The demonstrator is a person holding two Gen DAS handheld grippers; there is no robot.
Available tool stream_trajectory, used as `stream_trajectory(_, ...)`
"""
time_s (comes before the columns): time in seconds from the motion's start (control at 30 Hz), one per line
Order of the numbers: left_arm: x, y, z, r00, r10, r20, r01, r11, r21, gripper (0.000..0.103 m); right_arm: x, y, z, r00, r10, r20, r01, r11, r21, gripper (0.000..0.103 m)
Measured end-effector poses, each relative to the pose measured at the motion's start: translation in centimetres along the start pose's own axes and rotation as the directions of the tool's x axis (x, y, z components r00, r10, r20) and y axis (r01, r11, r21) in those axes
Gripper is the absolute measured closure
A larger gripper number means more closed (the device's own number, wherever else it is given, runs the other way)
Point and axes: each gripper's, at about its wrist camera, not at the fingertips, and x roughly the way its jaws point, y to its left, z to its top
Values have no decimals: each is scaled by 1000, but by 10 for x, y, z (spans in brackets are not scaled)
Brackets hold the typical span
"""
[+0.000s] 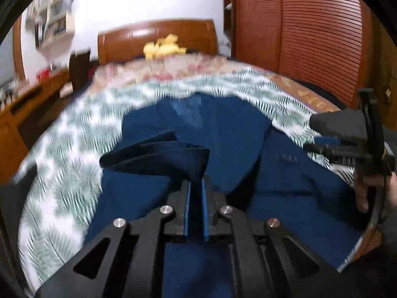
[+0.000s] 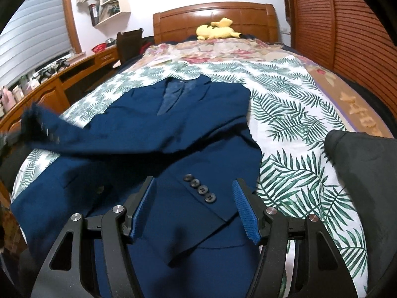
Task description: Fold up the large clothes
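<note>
Blue jacket spread face up on a bed, one sleeve lifted.

Bed filling the middle of both views, leaf-print sheet under the jacket, wooden headboard top centre, yellow plush just below it. Jacket collar toward the headboard, hem at the bottom of the frame. Left sleeve raised off the jacket, centre of the left view, pinched between the jaws of the left gripper. Right sleeve folded across the front, cuff with four buttons, lower centre of the right view. Right gripper above that cuff, jaws spread wide, holding nothing.
</note>
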Motion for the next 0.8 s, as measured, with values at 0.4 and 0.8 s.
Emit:
stream_trajectory(0.4,-35,17,-42,999,31,-18,-32,999,-20,92,-12,11,-3,1000,7,15,-7,999,-31,38)
stream_trajectory(0.8,-59,45,-72,996,66,-54,-67,998,-17,87,1,11,-26,999,13,-45,-15,999,-42,38)
